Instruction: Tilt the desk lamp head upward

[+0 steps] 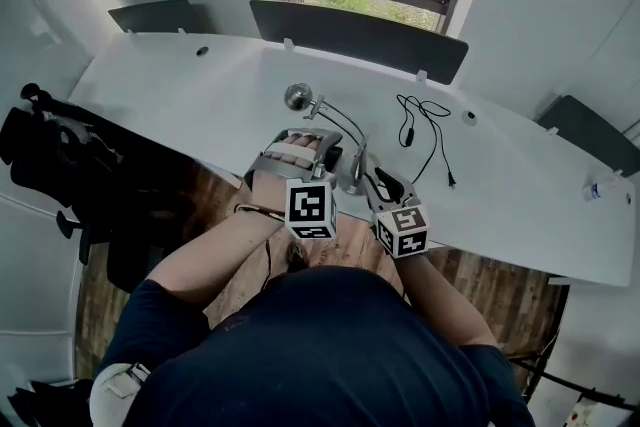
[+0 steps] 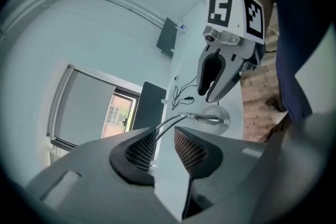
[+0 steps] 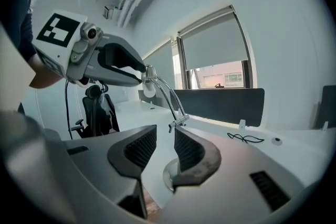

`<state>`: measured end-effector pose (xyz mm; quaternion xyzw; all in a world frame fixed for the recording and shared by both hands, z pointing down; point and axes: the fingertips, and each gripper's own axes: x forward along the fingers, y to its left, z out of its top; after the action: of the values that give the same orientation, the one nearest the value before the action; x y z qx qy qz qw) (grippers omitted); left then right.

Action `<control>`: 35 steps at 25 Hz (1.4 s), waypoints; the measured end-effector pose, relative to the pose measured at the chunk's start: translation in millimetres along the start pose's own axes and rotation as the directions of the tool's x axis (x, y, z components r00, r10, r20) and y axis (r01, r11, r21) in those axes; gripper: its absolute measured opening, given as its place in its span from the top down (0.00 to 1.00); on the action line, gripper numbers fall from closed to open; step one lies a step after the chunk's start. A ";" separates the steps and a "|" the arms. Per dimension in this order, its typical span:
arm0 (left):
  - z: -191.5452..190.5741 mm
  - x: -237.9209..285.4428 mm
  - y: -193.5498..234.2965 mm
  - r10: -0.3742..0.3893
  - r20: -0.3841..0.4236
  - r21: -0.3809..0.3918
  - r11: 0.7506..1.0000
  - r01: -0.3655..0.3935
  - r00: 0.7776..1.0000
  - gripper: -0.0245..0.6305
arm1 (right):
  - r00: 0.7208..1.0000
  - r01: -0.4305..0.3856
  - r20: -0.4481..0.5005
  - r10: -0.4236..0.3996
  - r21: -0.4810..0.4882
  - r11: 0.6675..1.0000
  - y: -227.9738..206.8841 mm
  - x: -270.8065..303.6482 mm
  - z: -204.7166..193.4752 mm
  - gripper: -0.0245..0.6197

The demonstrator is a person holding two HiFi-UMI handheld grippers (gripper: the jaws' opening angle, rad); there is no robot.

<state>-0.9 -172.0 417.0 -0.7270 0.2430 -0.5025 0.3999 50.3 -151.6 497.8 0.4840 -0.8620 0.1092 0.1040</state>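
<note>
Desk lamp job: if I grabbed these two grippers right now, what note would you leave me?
Left gripper: jaws apart by the lamp's arm rods near the lamp head; grip unclear.
Right gripper: open, empty, above the lamp base.
The lamp stands on the white desk.
Done: both grippers are at the lamp. Left: tilt the head upward.

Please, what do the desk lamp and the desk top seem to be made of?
Desk lamp: likely metal with a polished chrome finish; its ball head, thin curved arms and round base give bright, mirror-like reflections.
Desk top: a smooth white surface, matte to slightly satin, probably laminate or painted board; no grain or seams show, so the core cannot be told.
</note>
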 end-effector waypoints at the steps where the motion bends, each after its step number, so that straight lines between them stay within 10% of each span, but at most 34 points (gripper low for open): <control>1: -0.5 -0.3 -2.8 -0.007 0.011 -0.038 0.999 0.008 1.000 0.78 | 1.000 -0.009 0.007 0.009 0.003 1.000 2.6 -2.5 3.1 0.79; 5: -0.6 -2.8 -15.3 -0.030 0.078 -0.221 0.974 0.047 0.997 0.80 | 0.999 -0.042 0.026 0.042 0.003 0.999 13.6 -12.1 12.2 0.83; 10: 7.8 -10.0 -31.7 -0.035 0.210 -0.448 0.885 0.128 0.977 0.85 | 0.996 -0.067 0.060 0.067 -0.004 0.998 24.0 -25.2 25.0 0.86; 16: 19.1 -21.6 -46.9 -0.033 0.329 -0.560 0.798 0.223 0.944 0.90 | 0.992 -0.094 0.080 0.096 -0.037 0.995 36.3 -33.4 39.7 0.89; 26: 36.8 -43.2 -48.6 0.082 0.564 -0.715 0.548 0.435 0.822 0.95 | 0.984 -0.124 0.128 0.127 -0.033 0.992 53.6 -40.6 52.1 0.93; 35: 36.6 -46.7 -61.2 0.088 0.597 -0.711 0.517 0.476 0.797 0.95 | 0.984 -0.123 0.130 0.124 -0.014 0.992 59.9 -41.0 42.5 0.94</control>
<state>12.4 -90.0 436.1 -0.9636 0.2343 -0.1283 -0.0070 16.8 -100.2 440.2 0.4356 -0.8955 0.0809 0.0417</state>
